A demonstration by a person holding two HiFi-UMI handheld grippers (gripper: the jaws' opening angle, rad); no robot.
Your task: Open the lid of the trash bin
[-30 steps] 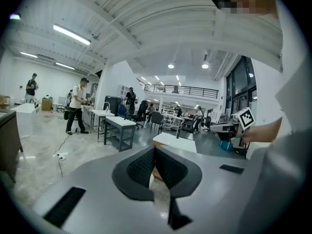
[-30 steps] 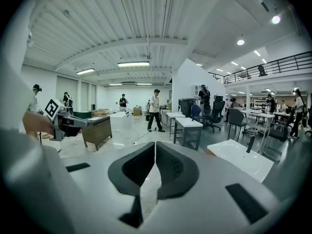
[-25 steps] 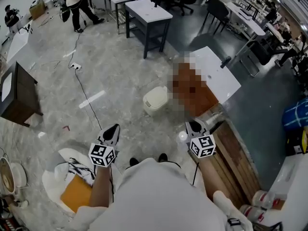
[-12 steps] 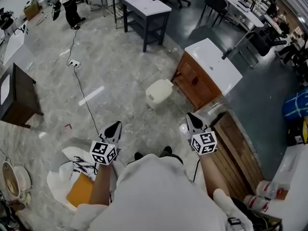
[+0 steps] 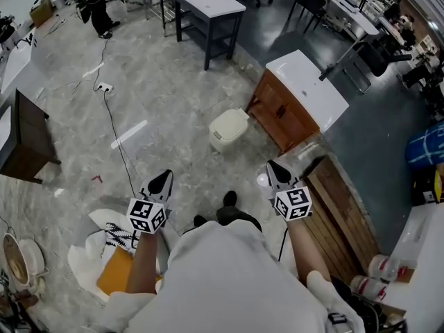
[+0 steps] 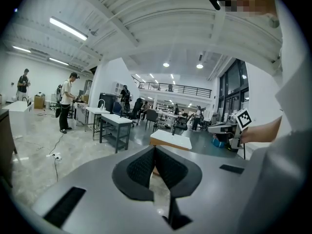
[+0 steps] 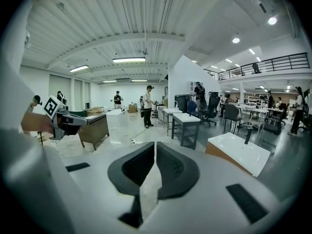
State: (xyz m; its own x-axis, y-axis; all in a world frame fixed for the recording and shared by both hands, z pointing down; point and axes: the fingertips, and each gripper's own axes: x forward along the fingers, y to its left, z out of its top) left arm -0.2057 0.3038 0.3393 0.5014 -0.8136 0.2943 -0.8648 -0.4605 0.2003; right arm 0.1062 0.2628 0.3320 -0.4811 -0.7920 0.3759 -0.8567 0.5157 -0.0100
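A cream trash bin (image 5: 228, 130) with its lid down stands on the stone floor, just left of a wooden cabinet. Both grippers are held in the air in front of me, well short of the bin. My left gripper (image 5: 164, 177) is shut with nothing between its jaws; in the left gripper view its tips (image 6: 155, 149) meet. My right gripper (image 5: 272, 165) is likewise shut and empty, tips together (image 7: 155, 144). Neither gripper view shows the bin itself.
A wooden cabinet with a white sink top (image 5: 305, 89) stands right of the bin. A dark table (image 5: 208, 2) is farther back, a dark desk (image 5: 21, 134) at left. A cable (image 5: 116, 130) runs across the floor. Wooden pallets (image 5: 343, 210) lie at right. People stand in the background.
I have walked forward: the bin and cabinet have come lower and nearer in the head view. Both grippers stay shut and level in front of me.
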